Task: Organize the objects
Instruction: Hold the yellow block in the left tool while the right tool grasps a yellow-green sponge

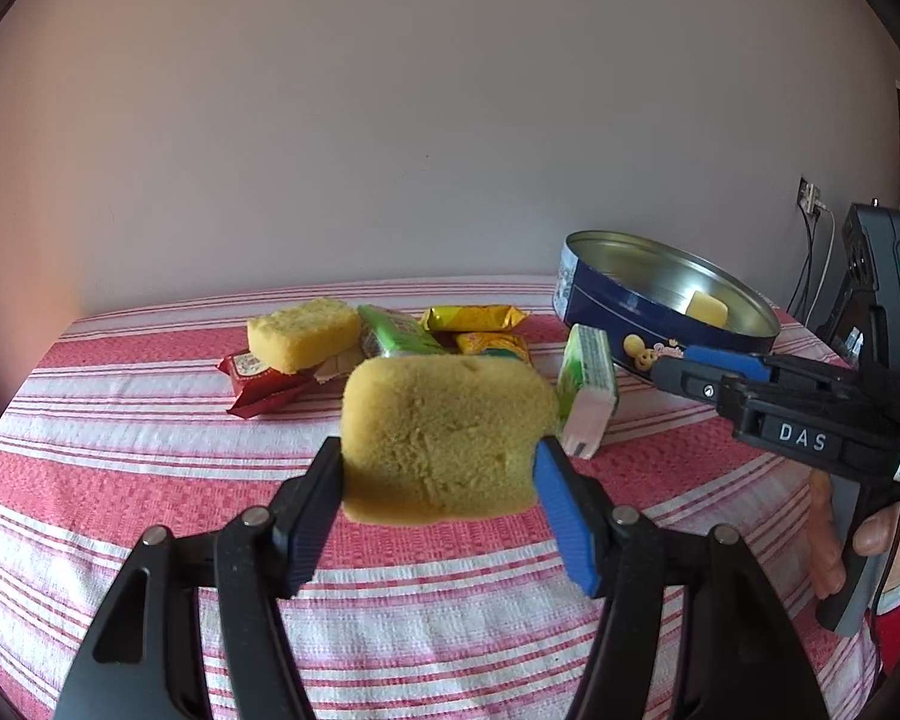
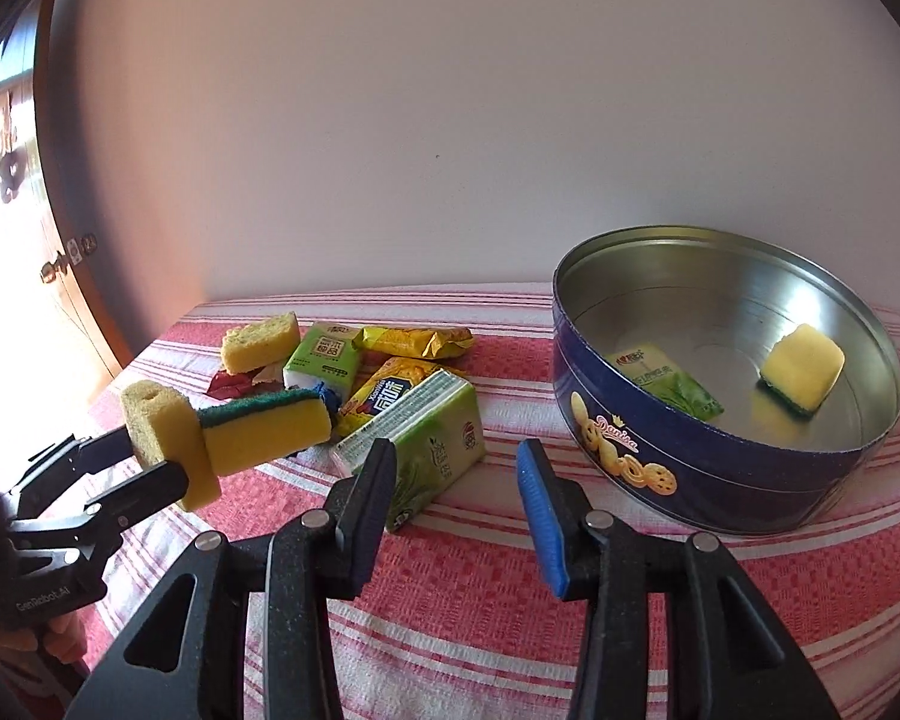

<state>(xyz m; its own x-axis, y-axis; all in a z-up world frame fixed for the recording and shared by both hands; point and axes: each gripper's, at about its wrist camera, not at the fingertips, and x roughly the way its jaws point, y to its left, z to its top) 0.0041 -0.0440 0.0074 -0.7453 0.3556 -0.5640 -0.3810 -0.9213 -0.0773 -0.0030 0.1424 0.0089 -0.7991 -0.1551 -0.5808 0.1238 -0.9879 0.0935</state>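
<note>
My left gripper (image 1: 438, 480) is shut on a yellow sponge (image 1: 444, 438) and holds it above the striped tablecloth; the same sponge shows at the left of the right wrist view (image 2: 162, 438). My right gripper (image 2: 456, 480) is open and empty, in front of a green tissue pack (image 2: 426, 450) and left of the blue round tin (image 2: 678, 462). The tin holds a yellow-green sponge (image 2: 804, 372) and a green packet (image 2: 666, 384). Another yellow-green sponge (image 2: 264, 426) lies beside the held one.
A pile lies mid-table: a yellow sponge (image 1: 303, 333), a red packet (image 1: 258, 384), green packs (image 1: 396, 333) and yellow snack packets (image 1: 474, 318). The table (image 1: 150, 510) meets a white wall behind. A door (image 2: 72, 264) stands at the left.
</note>
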